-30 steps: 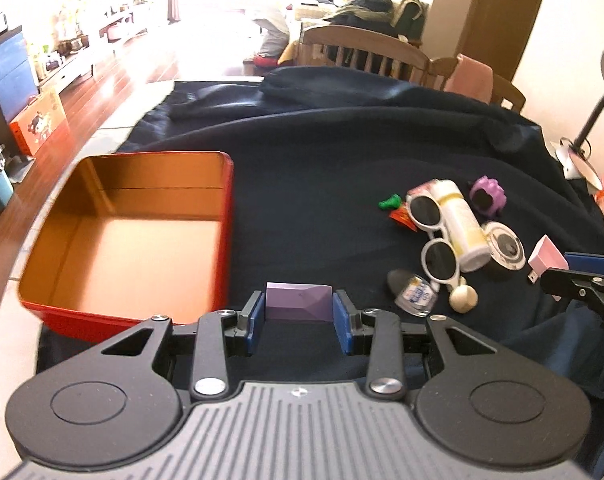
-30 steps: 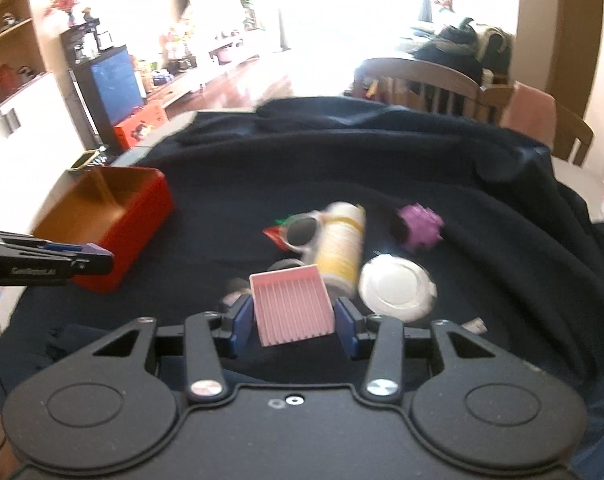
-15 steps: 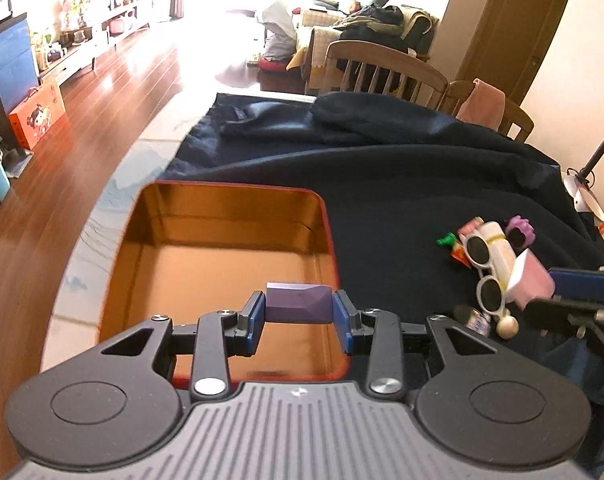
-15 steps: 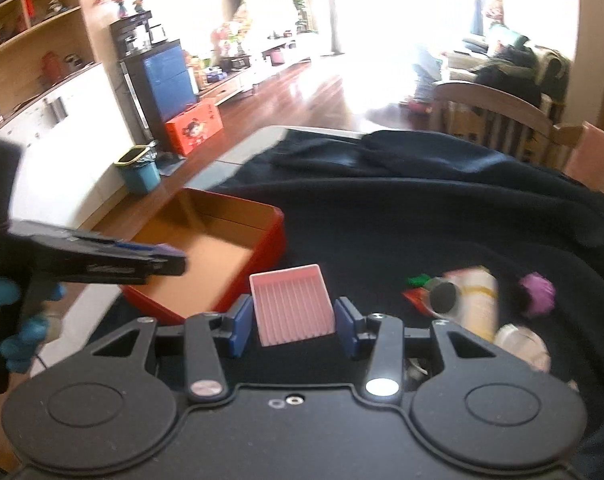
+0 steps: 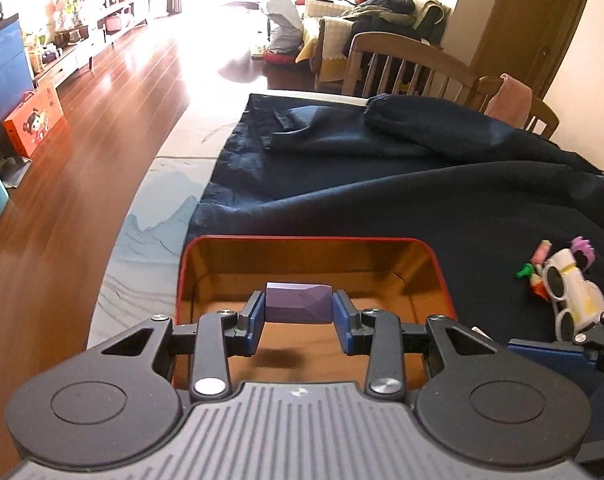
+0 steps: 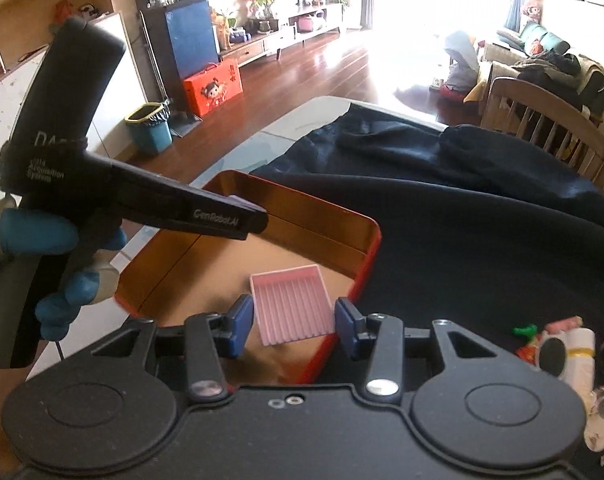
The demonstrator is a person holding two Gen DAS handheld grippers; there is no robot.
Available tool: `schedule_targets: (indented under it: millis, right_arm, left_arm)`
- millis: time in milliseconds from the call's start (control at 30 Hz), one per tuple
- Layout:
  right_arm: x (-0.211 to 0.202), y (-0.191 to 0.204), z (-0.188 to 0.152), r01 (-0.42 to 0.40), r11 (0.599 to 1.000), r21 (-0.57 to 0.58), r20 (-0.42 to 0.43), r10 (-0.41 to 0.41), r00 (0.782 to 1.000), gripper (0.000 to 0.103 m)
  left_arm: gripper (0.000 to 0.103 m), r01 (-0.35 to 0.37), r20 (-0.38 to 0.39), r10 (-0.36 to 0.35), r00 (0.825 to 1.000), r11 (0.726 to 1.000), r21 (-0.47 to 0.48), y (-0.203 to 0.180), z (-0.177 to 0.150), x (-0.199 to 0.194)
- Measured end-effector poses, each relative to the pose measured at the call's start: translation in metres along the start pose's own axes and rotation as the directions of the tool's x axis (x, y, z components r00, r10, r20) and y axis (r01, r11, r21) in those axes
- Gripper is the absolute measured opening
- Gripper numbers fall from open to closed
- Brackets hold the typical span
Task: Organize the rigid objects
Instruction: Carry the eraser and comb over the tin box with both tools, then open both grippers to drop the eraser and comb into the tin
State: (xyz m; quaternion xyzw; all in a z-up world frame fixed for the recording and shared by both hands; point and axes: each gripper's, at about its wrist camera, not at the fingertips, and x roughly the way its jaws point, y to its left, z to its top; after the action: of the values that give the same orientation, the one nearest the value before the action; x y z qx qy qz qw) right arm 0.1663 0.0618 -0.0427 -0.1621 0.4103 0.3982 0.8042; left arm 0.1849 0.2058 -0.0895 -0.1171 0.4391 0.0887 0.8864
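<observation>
Left wrist view: the left gripper (image 5: 298, 322) clamps a purple block (image 5: 298, 303) between its blue pads, above the interior of the red tin box (image 5: 442, 276), which sits on the dark cloth (image 5: 422, 184) near the table's left edge. In the right wrist view, the right gripper (image 6: 289, 324) has a ribbed pink tray (image 6: 291, 309) between its fingers over the box's near right corner; whether the pads touch the tray cannot be told. White sunglasses (image 5: 558, 300) and small toys lie together on the cloth, well apart to the right of the box.
</observation>
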Motion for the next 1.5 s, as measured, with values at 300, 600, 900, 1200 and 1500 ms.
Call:
schedule_targets:
  millis: [300,600,900,1200,1500]
  right_arm:
    - [0.048,0.006,0.011,0.000,1.000,-0.014,-0.066,-0.001,0.998,0.044]
    - [0.074,0.019,0.015,-0.026,1.000,0.012,-0.085,0.027,0.996,0.043]
    - [0.092,0.026,0.011,-0.006,1.000,-0.011,-0.110,0.005,0.994,0.043]
    - [0.088,0.027,0.007,-0.012,0.999,-0.033,-0.111,0.008,0.994,0.046]
    - [0.066,0.029,0.004,-0.026,0.999,-0.036,-0.083,0.023,0.996,0.052]
  left_arm:
    - [0.035,0.009,-0.052,-0.007,0.999,0.999,0.037,0.009,0.010,0.033]
    - [0.035,0.014,-0.079,-0.009,0.997,0.998,0.065,0.010,0.012,0.050]
    - [0.035,-0.011,-0.067,0.018,0.998,0.995,0.103,0.009,0.011,0.053]
    - [0.036,-0.043,-0.072,0.052,0.996,0.991,0.124,0.004,0.008,0.053]
    - [0.039,-0.019,-0.073,0.026,0.997,0.996,0.089,0.003,0.005,0.042]
